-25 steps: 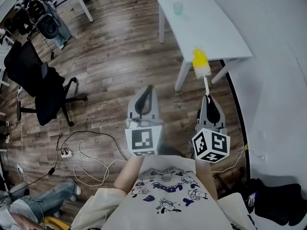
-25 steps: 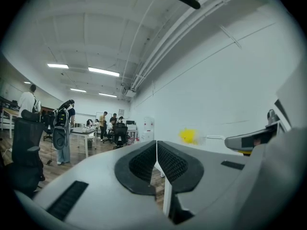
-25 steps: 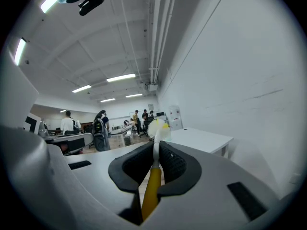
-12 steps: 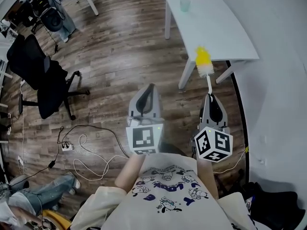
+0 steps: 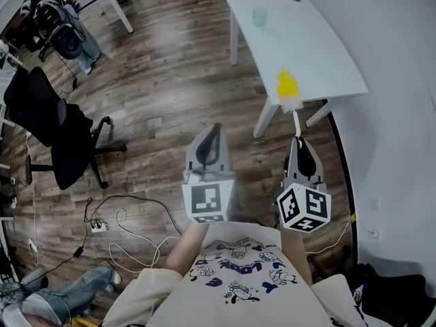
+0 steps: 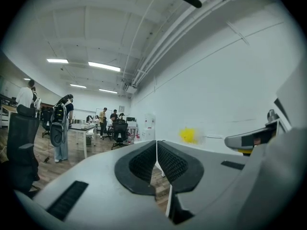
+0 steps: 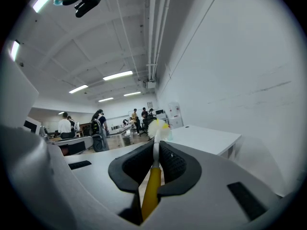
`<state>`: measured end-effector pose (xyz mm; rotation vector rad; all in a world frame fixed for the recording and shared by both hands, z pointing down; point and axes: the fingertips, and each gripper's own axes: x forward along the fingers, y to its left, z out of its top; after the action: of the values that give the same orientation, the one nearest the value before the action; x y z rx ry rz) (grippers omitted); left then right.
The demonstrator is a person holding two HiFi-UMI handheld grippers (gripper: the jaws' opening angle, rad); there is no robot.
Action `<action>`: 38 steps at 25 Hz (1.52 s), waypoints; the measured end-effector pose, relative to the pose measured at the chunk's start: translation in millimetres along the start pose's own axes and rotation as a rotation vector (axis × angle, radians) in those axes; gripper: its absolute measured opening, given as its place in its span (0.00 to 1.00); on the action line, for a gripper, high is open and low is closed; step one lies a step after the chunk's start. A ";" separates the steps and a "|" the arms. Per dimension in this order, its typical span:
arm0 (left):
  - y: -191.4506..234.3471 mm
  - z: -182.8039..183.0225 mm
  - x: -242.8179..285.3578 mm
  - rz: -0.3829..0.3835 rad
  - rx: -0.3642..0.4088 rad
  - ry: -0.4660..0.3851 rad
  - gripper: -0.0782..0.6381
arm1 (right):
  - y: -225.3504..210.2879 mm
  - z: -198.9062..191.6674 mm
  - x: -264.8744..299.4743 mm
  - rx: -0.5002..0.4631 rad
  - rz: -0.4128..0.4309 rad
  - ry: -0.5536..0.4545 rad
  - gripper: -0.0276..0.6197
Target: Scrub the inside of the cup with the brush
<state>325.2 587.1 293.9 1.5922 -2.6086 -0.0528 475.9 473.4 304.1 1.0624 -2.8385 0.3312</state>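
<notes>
The white worktop (image 5: 327, 53) at one o'clock has slid a little closer, so I'm still approaching: cup (image 5: 259, 17) waits on its far end, right claw (image 5: 298, 139) clamped on the brush (image 5: 289, 87), left claw (image 5: 214, 126) pressed together, empty.

Wood-plank floor (image 5: 170, 80), white table (image 5: 320, 53), white wall (image 5: 402, 80), black chair (image 5: 61, 142), perhaps a distant dispenser (image 6: 149, 123).

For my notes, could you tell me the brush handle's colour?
The brush handle is yellow, clearest in right gripper view.
</notes>
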 end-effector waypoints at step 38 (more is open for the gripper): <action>152.2 10.0 210.4 -0.085 -0.044 0.031 0.13 | 66.3 31.2 235.1 -0.021 -0.083 0.007 0.11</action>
<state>93.8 469.5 306.6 1.6744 -2.4979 -0.0891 254.9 364.9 300.6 1.1685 -2.7753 0.2964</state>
